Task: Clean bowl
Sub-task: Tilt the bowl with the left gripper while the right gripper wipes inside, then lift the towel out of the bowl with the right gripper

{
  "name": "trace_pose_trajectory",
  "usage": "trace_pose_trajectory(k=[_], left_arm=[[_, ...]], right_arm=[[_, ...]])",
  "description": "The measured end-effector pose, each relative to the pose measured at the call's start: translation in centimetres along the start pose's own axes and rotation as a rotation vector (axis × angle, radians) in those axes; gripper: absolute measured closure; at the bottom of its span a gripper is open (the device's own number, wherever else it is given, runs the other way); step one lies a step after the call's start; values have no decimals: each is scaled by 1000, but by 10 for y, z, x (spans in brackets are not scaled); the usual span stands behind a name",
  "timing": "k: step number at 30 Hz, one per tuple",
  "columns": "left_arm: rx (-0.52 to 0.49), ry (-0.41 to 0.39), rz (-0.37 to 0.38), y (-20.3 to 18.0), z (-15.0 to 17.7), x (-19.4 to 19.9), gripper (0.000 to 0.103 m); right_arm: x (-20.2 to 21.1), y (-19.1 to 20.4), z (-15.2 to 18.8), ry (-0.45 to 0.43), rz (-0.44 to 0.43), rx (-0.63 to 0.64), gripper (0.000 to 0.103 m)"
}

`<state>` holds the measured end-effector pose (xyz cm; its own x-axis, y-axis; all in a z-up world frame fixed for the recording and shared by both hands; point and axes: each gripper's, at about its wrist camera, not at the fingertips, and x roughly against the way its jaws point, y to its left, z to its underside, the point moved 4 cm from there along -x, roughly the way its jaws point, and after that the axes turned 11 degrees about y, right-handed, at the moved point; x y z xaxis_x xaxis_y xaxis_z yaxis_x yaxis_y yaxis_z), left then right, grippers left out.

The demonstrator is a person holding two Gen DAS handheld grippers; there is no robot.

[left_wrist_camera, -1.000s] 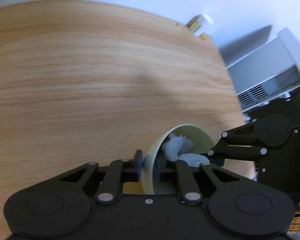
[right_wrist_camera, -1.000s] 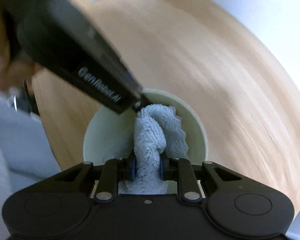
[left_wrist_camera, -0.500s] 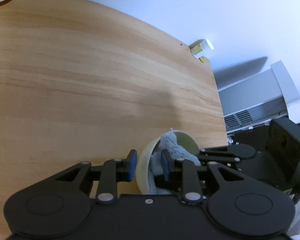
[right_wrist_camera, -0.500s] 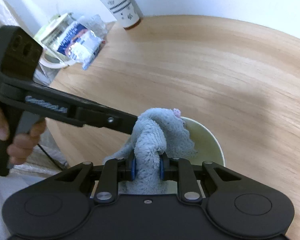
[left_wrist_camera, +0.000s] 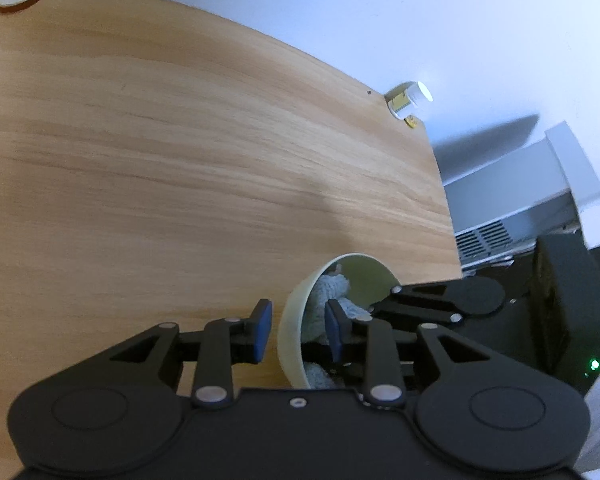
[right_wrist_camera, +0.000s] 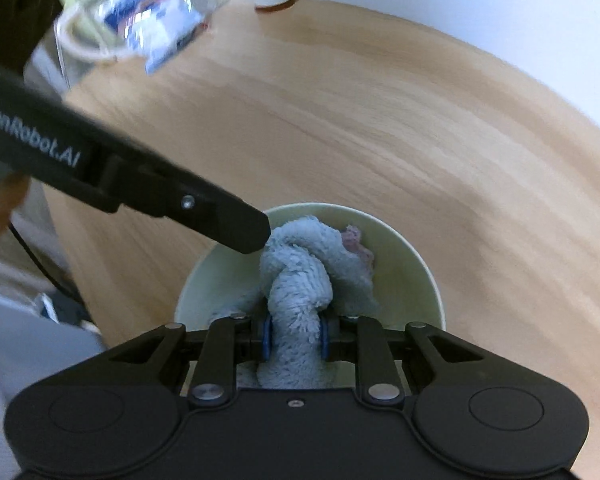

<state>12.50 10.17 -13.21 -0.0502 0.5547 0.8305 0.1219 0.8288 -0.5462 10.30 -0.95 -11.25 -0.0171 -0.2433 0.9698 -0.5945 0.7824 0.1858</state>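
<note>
Pale green round bowl (right_wrist_camera: 412,280) sits near the wooden table (left_wrist_camera: 180,160) edge; my left gripper (left_wrist_camera: 299,330) straddles its rim, jaws apart, not yet clamped. My right gripper (right_wrist_camera: 295,338) pinches the fluffy blue cloth (right_wrist_camera: 300,280) inside. I judge wiping underway; next, steady the rim and sweep around.

Left wrist view: mounted just behind the left gripper (left_wrist_camera: 299,334), facing forward along its fingers, low and close over the wooden table (left_wrist_camera: 180,168), toward the white wall (left_wrist_camera: 380,20) at the far side. Right wrist view: mounted just behind the right gripper (right_wrist_camera: 295,338), tilted more steeply down, very near the pale green bowl (right_wrist_camera: 416,276). Shared by both: the bowl (left_wrist_camera: 290,336), the blue cloth (left_wrist_camera: 330,290) (right_wrist_camera: 300,272) inside it, the table (right_wrist_camera: 380,120), and each other's gripper crossing the frame.
</note>
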Motion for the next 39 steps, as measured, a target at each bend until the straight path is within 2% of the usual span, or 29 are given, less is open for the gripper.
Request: trace_pose_trajectory(k=[3,8,10,12,15,18,20,22,24,27,29,32,35,39], left_arm=[[-60,12,-35,-5,2,-1,75],[-206,63,-101,-20,2,-14,76],[-237,71,-118,-22,4,-20,86],[-265,60,-141,-25,5,-24,90],[-292,69,-148,-25,4,-25,91],[-326,75,-191,-29,2,-26,92],[-305,71,-211,-30,-1,-27,94],[-284,65,-225,-31,-3,-28,96],[-264,58,-232,-31,-6,-30,98],[-236,52,-215,-30,-9,-29,99],[-225,57,-202,-32,-11,-30,98],[-224,53,-208,-34,-12,-32,98],[-200,53,-198,-32,-14,-33,97],[-184,52,-196,-32,-15,-33,97]], right_arm=[[5,5,1,25,92,72,79],[10,9,1,43,121,146,79],[7,9,-1,42,118,181,79],[5,4,-3,28,95,180,79],[2,-4,-7,26,102,167,79],[-1,-7,-11,43,140,167,81],[-4,-9,-16,93,198,143,82],[-6,-13,-21,142,216,106,82],[-5,-15,-22,190,229,130,83],[-5,-15,-18,236,222,210,82],[-8,-15,-12,266,173,277,81],[-9,-17,-7,246,143,339,80],[-11,-20,-10,222,61,323,80],[-14,-28,-17,158,-30,241,79]])
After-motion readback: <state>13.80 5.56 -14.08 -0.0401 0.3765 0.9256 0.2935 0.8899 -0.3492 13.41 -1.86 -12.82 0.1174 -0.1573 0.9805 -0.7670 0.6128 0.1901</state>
